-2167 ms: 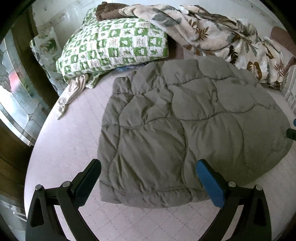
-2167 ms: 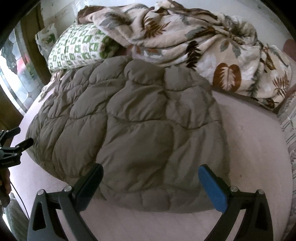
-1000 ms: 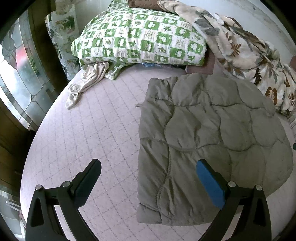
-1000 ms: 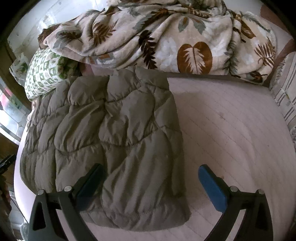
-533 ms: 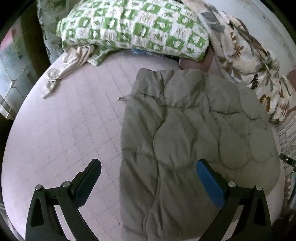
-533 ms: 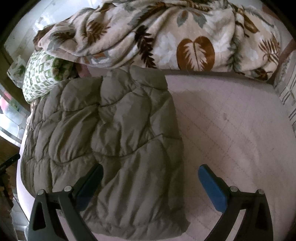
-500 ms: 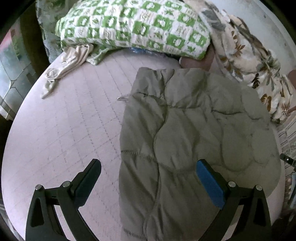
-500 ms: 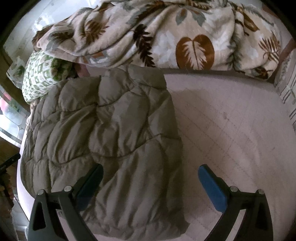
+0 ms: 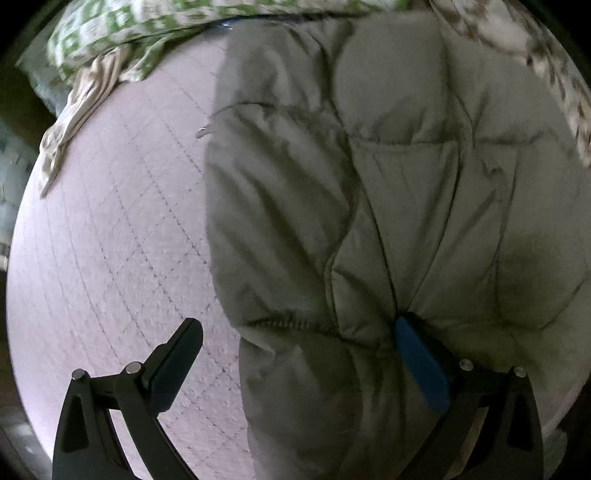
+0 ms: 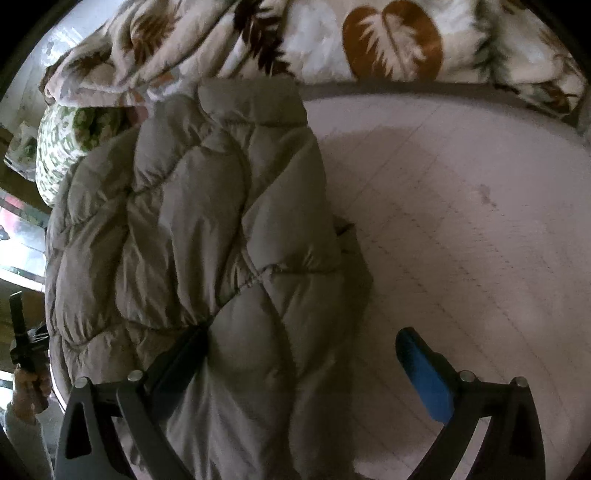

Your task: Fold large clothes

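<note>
A grey-green quilted puffer garment (image 9: pixel 388 184) lies folded on the pink mattress (image 9: pixel 110 240); it also fills the left half of the right wrist view (image 10: pixel 207 229). My left gripper (image 9: pixel 299 332) is open, down at the garment's near left corner, with the blue finger pressed into the padding and the black finger over bare mattress. My right gripper (image 10: pixel 299 339) is open at the near right corner, its black finger sunk into the padding and its blue finger over the mattress.
A green-and-white checked pillow (image 9: pixel 122 26) and a beige cloth (image 9: pixel 77 107) lie at the far left. A leaf-print blanket (image 10: pixel 332 40) is heaped along the far edge. The mattress to the right of the garment (image 10: pixel 461 221) is bare.
Both grippers have dropped down and forward onto the garment's near corners, one at each side. The garment now bulges between each pair of open fingers.
</note>
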